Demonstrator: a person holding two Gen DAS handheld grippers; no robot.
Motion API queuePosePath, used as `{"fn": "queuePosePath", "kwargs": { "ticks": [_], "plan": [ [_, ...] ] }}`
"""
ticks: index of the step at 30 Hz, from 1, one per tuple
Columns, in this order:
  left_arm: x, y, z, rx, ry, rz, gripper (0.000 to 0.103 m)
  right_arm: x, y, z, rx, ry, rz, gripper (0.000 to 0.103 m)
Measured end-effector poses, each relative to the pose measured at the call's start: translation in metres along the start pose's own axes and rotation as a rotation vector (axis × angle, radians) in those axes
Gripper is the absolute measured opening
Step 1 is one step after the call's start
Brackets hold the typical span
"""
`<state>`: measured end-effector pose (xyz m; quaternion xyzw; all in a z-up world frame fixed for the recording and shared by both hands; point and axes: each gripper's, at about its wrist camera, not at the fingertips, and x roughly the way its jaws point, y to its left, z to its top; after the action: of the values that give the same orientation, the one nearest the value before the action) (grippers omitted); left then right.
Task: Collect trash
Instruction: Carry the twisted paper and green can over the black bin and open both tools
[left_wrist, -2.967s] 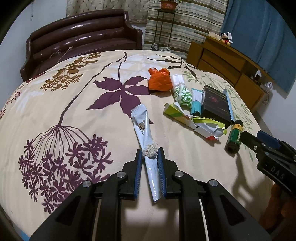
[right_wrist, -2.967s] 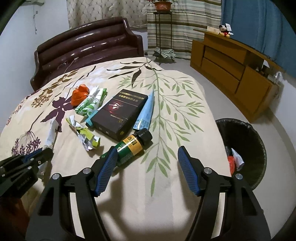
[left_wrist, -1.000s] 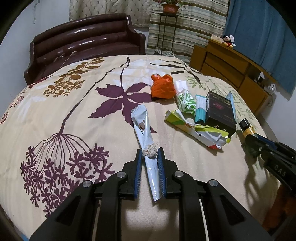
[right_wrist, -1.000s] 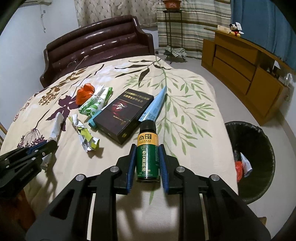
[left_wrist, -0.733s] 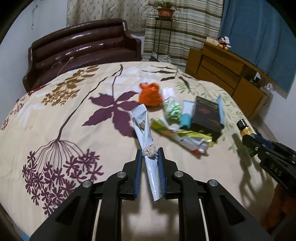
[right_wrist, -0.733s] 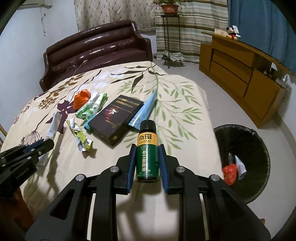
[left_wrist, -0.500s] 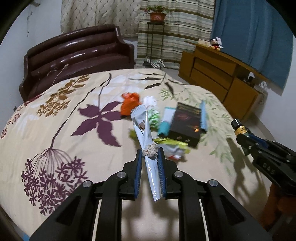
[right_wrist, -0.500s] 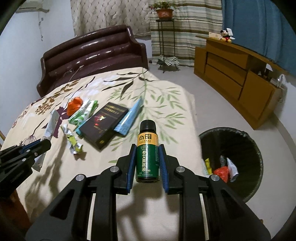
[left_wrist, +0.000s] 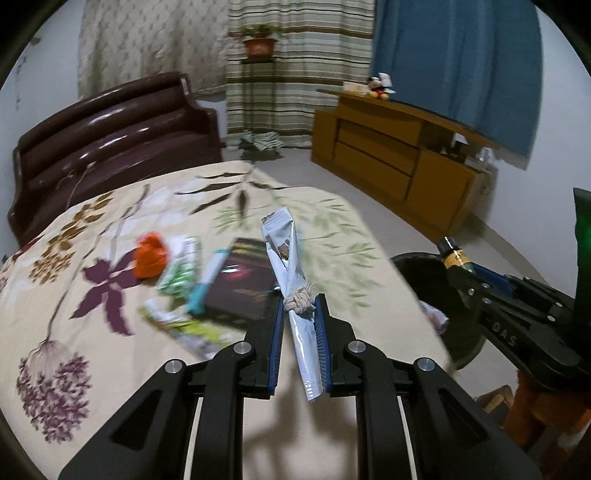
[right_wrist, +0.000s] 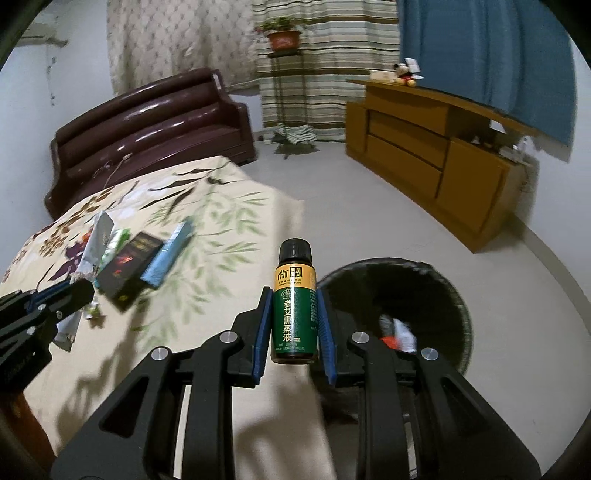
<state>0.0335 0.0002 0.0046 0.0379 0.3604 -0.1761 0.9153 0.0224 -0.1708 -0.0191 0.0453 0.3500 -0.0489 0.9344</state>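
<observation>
My left gripper (left_wrist: 299, 314) is shut on a knotted silver wrapper (left_wrist: 291, 273), held above the bed's near edge. My right gripper (right_wrist: 293, 306) is shut on a green bottle (right_wrist: 294, 314) with a black cap, held upright beside the black trash bin (right_wrist: 436, 280). The bin also shows in the left wrist view (left_wrist: 421, 269), with the right gripper (left_wrist: 465, 273) over its rim. On the floral bedspread (left_wrist: 110, 332) lie an orange bag (left_wrist: 149, 254), a green-white wrapper (left_wrist: 177, 273), a teal tube (left_wrist: 207, 280), a black box (left_wrist: 243, 284) and a crumpled yellow-green wrapper (left_wrist: 184, 328).
A brown sofa (right_wrist: 155, 125) stands behind the bed. A wooden cabinet (right_wrist: 436, 147) runs along the right wall. A plant stand (right_wrist: 284, 88) is by the striped curtain. The bin holds some trash (right_wrist: 399, 332). A blue flat pack (right_wrist: 170, 254) lies beside the black box (right_wrist: 129, 269).
Both grippers have swung right toward the bin, carrying the wrapper and the bottle. The bottle was picked up from the bed about three seconds ago.
</observation>
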Motion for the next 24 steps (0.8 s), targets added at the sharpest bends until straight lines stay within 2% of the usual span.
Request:
{"fn": "queuePosePath", "kwargs": {
  "ticks": [5,12,24],
  "plan": [
    [0.016,-0.035,0.009,0.051,-0.005,-0.052,0.018,0.001,-0.031,0.002,0.024,-0.018,-0.061,0.023],
    [0.039,-0.077,0.018,0.112,0.000,-0.091,0.018,0.011,-0.064,0.000,0.061,-0.010,-0.101,0.023],
    [0.083,-0.119,0.026,0.184,0.045,-0.088,0.018,0.037,-0.105,-0.004,0.111,0.013,-0.126,0.023]
  ]
}}
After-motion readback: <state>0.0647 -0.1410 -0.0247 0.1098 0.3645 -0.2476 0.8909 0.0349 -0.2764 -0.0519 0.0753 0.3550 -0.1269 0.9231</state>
